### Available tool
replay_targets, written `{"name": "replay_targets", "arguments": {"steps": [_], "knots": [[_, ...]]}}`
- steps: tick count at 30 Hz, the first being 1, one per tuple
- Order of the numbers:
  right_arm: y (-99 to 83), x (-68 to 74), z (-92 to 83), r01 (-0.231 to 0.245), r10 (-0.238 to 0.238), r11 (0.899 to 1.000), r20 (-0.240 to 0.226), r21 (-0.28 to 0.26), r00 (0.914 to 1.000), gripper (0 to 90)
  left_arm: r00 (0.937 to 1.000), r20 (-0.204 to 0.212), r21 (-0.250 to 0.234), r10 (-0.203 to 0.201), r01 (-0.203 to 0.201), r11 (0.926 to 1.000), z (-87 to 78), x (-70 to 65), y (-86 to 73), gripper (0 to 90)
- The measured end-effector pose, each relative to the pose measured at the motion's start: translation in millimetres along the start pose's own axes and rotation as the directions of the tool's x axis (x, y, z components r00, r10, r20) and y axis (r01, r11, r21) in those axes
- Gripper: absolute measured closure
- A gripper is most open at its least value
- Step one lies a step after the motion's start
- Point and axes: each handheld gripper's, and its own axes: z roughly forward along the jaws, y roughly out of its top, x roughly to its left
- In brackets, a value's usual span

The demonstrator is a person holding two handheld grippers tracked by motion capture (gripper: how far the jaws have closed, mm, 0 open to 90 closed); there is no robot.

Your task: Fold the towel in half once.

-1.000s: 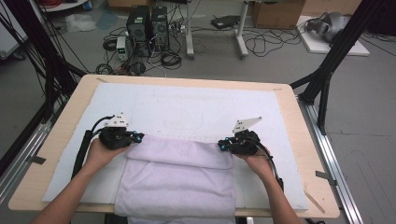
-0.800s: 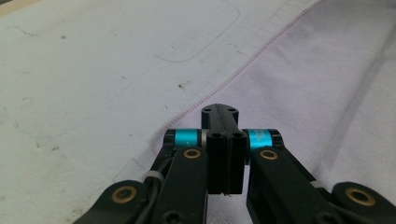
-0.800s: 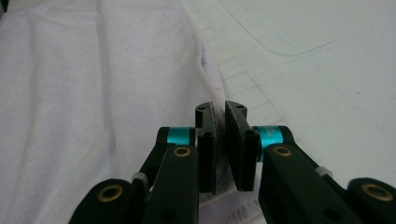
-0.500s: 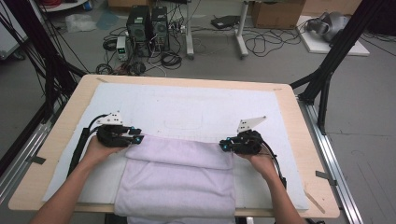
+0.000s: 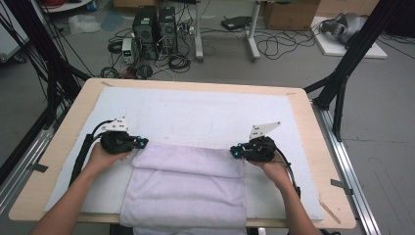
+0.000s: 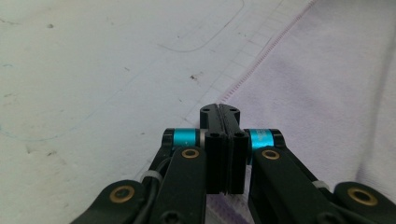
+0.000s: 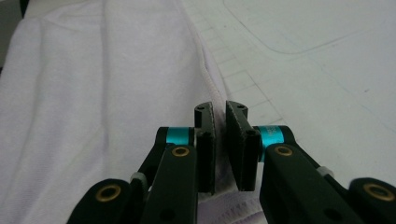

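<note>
A: Left claw, status?

B: Clenched, jaws pressed flat together in the left gripper view. They snapped open and shut again a moment ago; nothing shows between the pads now. The stitched hem of the pale lilac folded terry towel runs just ahead of the tips and off to their right.

A: And under the tips?

B: The white padded mat with faint blue pen lines, spreading ahead and to the left of the jaws. A scrap of towel edge lies just below them.

A: Right claw?

B: Jaws nearly together, a narrow gap left, in the right gripper view. The towel's edge passes up through that gap; whether the pads pinch it, cannot tell for sure, but the cloth sits between them.

A: Where is the towel overall?

B: Between the two claws, its far folded edge level with both tips, the rest lying back toward the person's forearms. The light wooden table rims the mat beyond the right claw.
</note>
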Motion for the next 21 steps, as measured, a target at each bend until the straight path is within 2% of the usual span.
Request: {"name": "replay_targets", "arguments": {"steps": [4, 6, 8, 10, 12, 14, 15, 16, 17, 18, 20, 21], "knots": [[4.6, 9.4, -9.5, 0.026, -0.025, 0.999, 0.014, -0.022, 0.9996, 82.5, 0.9989, 0.002, -0.029, 0.046, -0.046, 0.9985, -18.5, -14.8, 6.2, 88.7], [6.8, 18.2, -16.3, 0.034, -0.034, 0.999, 0.003, -0.035, 0.9994, 82.6, 0.9974, 0.006, -0.038, 0.072, -0.071, 0.9967, -28.2, -24.2, 7.1, 88.7], [7.6, 29.3, -22.5, 0.065, -0.065, 0.997, 0.013, -0.035, 0.9978, 82.6, 0.9959, 0.009, -0.038, 0.090, -0.089, 0.9953, -37.9, -35.1, 4.8, 88.7], [6.8, 41.7, -26.8, 0.078, -0.078, 0.996, -0.006, -0.038, 0.9969, 82.6, 0.9941, 0.017, -0.033, 0.107, -0.107, 0.9937, -46.7, -48.1, -1.9, 88.4], [3.9, 54.3, -27.8, 0.096, -0.097, 0.995, -0.025, -0.026, 0.9950, 82.6, 0.9936, 0.043, -0.018, 0.104, -0.103, 0.9945, -50.3, -57.4, -10.8, 88.1], [-1.1, 62.6, -25.5, 0.097, -0.099, 0.995, -0.086, -0.022, 0.9914, 81.9, 0.9891, 0.103, 0.003, 0.105, -0.106, 0.9944, -51.2, -66.7, -19.7, 87.6], [-3.3, 65.8, -24.8, 0.092, -0.094, 0.996, -0.115, -0.020, 0.9889, 79.5, 0.9868, 0.129, 0.011, 0.098, -0.100, 0.9949, -51.2, -70.0, -23.2, 84.5], [-5.3, 66.3, -24.9, 0.088, -0.089, 0.996, -0.135, -0.019, 0.9869, 77.6, 0.9851, 0.146, 0.019, 0.091, -0.095, 0.9953, -51.6, -72.1, -25.2, 78.2], [-7.0, 64.9, -25.9, 0.072, -0.075, 0.997, -0.147, -0.023, 0.9862, 75.6, 0.9863, 0.137, 0.029, 0.092, -0.097, 0.9949, -52.1, -72.6, -25.5, 71.3], [-8.2, 61.7, -27.7, 0.060, -0.063, 0.998, -0.130, -0.027, 0.9894, 73.4, 0.9883, 0.124, 0.035, 0.089, -0.094, 0.9950, -52.3, -71.6, -24.8, 63.8], [-8.5, 52.8, -29.9, 0.028, -0.031, 0.999, -0.083, -0.034, 0.9960, 68.8, 0.9929, 0.091, 0.033, 0.076, -0.080, 0.9963, -52.3, -63.6, -20.0, 61.6], [-8.1, 47.0, -30.4, 0.011, -0.013, 0.999, -0.061, -0.033, 0.9981, 68.8, 0.9939, 0.088, 0.020, 0.066, -0.068, 0.9975, -51.5, -57.2, -15.4, 61.2]]}}
